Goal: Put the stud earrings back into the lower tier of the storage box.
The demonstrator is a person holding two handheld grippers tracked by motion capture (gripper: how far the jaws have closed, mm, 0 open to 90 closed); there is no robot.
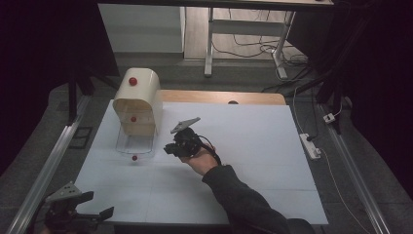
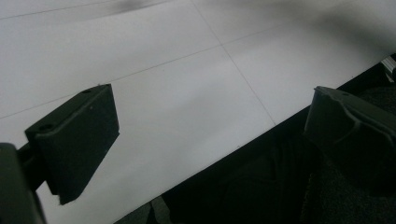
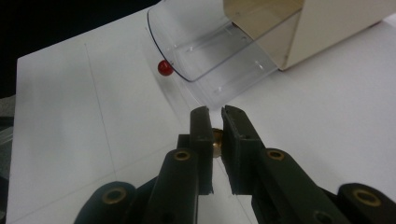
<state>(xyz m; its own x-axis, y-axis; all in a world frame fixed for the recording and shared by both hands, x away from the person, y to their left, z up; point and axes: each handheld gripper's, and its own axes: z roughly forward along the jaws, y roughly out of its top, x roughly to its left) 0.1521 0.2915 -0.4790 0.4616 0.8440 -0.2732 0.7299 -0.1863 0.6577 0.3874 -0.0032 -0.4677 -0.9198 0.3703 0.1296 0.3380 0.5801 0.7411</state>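
Nearest the camera in the high view, at the table's near left corner, the left gripper [image 1: 85, 210] rests in a hand at the edge of the white tabletop [image 1: 253, 146]. Its own view shows its two black jaws standing wide apart with nothing between them, over the table's near edge.

Farther in and toward the far left stands a cream bread box [image 1: 139, 100] with a rounded top and a red knob [image 1: 132, 81] on it. Its clear roll-front lid [image 1: 135, 142] hangs open, curving down onto the tabletop on the box's near side, and a small red lid knob [image 1: 134, 158] sits at the lid's near edge.

Right of the box, near the table's middle, a dark-sleeved arm holds the right gripper [image 1: 170, 148], which points left toward the open lid. In the right gripper view its jaws stand almost together, a narrow slit between them and nothing held. Their tips are near the clear lid [image 3: 219, 60] but apart from it, with the lid knob [image 3: 164, 68] farther off to the left.
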